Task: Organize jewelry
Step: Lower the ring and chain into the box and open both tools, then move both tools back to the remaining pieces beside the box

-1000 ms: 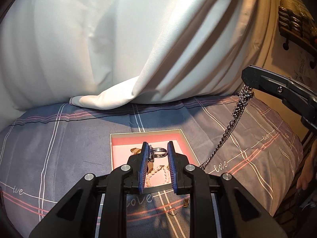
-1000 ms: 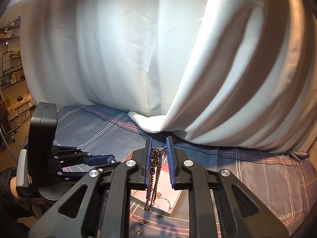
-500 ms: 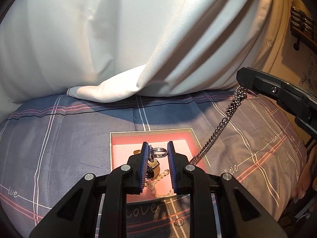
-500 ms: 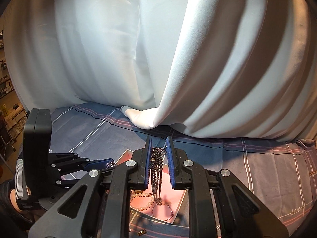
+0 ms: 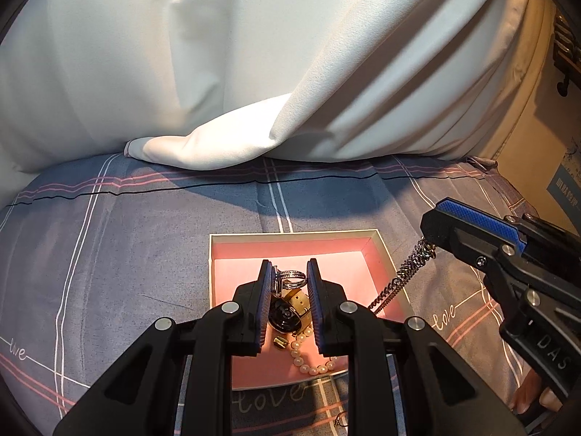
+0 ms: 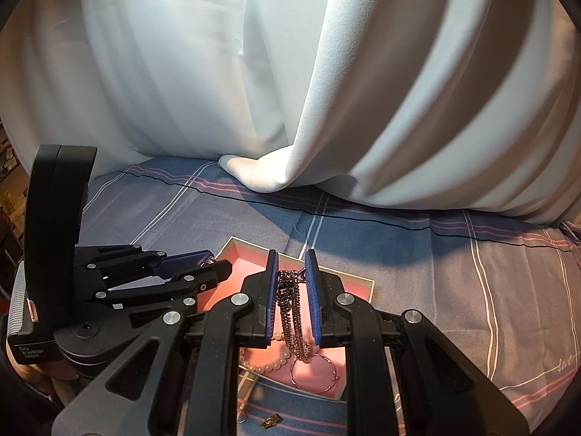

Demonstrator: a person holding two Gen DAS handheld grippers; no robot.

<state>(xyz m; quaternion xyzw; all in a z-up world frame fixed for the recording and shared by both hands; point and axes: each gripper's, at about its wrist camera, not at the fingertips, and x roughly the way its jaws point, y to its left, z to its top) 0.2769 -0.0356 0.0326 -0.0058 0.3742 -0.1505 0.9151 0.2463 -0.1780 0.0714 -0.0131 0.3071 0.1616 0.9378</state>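
Now, at the left of the right wrist view, the left gripper (image 6: 212, 267) reaches in over the pink-lined jewelry box (image 6: 363, 285), its jaws pinching a silver ring (image 5: 288, 279) near their tips, clearest in the middle of the left wrist view. Below that ring in the same view, inside the box, lie a round black-faced piece with a gold band (image 5: 288, 310) and a pearl strand (image 5: 308, 361) curling toward the box's lower right corner. The box sits on a grey-blue plaid bed sheet (image 5: 109, 254), with a white curtain (image 5: 218, 72) filling the upper frame behind it. Toward the right of the left wrist view, the right gripper (image 5: 430, 245) comes in from the edge, jaws clamped on a dark metal chain (image 5: 403, 272) that hangs down and left across the box's right wall. In the right wrist view the chain drops between the blue pads (image 6: 271, 290) into the box, its lower end meeting a thin hoop (image 6: 314, 372) beside the pearls. A small gold piece (image 6: 270, 420) lies on the sheet below the box.
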